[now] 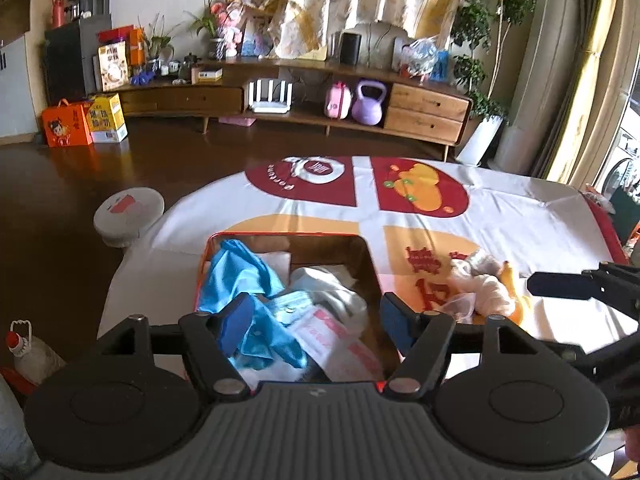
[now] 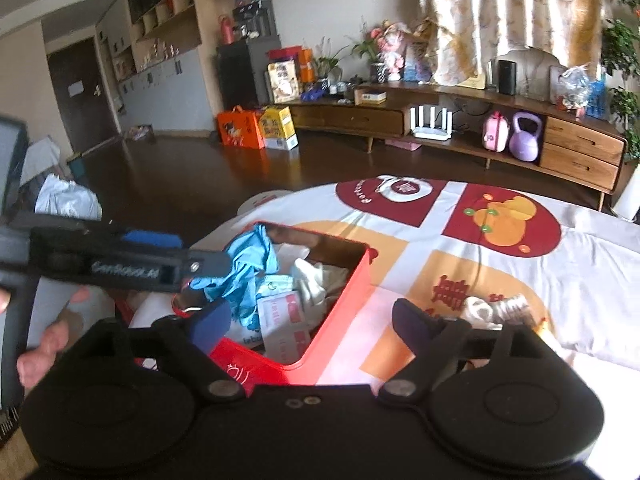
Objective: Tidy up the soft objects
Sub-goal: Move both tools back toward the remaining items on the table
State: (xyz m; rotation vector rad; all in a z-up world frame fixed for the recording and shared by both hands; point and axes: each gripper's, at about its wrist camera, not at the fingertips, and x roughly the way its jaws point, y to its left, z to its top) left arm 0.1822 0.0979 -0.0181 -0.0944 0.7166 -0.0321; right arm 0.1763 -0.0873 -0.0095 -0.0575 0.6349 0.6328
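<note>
A red box (image 1: 370,258) stands on the table's patterned cloth (image 1: 520,208). It holds a crumpled blue cloth (image 1: 240,276), a white cloth (image 1: 340,292) and a red-and-white printed packet (image 1: 340,336). My left gripper (image 1: 316,320) hovers over the box, open, with nothing between its pads. My right gripper (image 2: 310,320) is open too, over the box's near right corner (image 2: 320,344), and holds nothing. To the right of the box, a small heap of pale soft items (image 1: 488,292) lies on the cloth, and it also shows in the right wrist view (image 2: 488,308).
A round white stool (image 1: 128,212) stands off the table's left edge. A long wooden cabinet (image 1: 424,108) runs along the far wall, with orange and yellow boxes (image 1: 84,122) on the dark floor. A bottle (image 1: 28,356) stands low left. A person's hand (image 2: 48,344) holds the left tool.
</note>
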